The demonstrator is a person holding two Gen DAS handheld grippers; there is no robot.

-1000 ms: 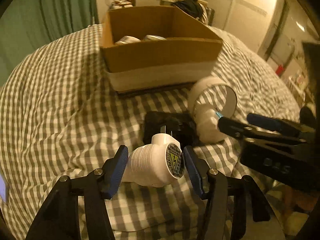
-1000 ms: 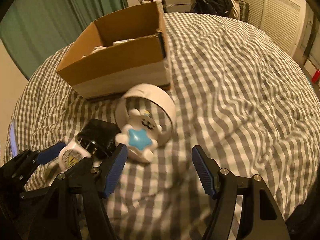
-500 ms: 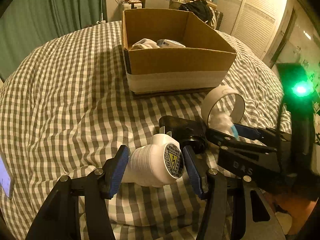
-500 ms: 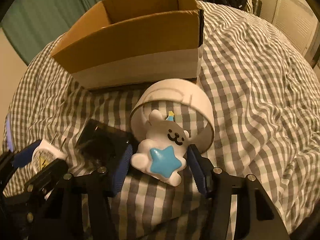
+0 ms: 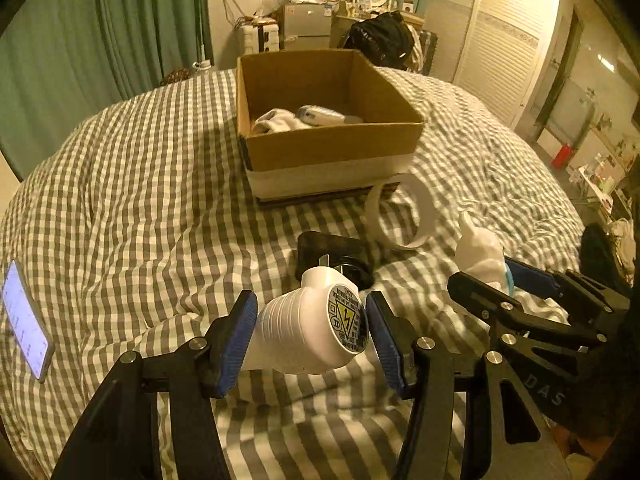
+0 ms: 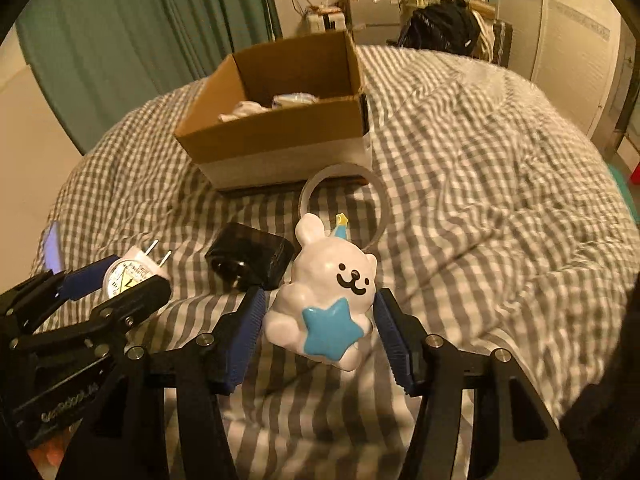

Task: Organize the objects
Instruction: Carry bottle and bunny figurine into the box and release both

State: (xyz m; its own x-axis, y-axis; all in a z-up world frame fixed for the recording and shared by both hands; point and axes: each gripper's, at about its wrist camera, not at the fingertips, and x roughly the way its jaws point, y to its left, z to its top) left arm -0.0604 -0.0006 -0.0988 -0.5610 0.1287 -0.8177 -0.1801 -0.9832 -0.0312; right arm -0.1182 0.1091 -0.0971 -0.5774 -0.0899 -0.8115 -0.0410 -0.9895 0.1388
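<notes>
My left gripper (image 5: 310,334) is shut on a white plug adapter (image 5: 308,328) and holds it above the bed; the adapter also shows in the right wrist view (image 6: 134,274). My right gripper (image 6: 320,330) is shut on a white bunny figure with a blue star (image 6: 326,300), lifted off the bed; the figure also shows in the left wrist view (image 5: 480,256). A cardboard box (image 5: 328,152) with white items inside stands ahead, also in the right wrist view (image 6: 280,136).
A black charger block (image 6: 250,258) and a white tape ring (image 6: 344,208) lie on the checked bedspread (image 5: 140,200) in front of the box. A lit phone (image 5: 26,320) lies at the left edge. Furniture and curtains stand beyond the bed.
My right gripper closed on the bunny figure and lifted it away from the tape ring. Both grippers rose, so the box interior now shows.
</notes>
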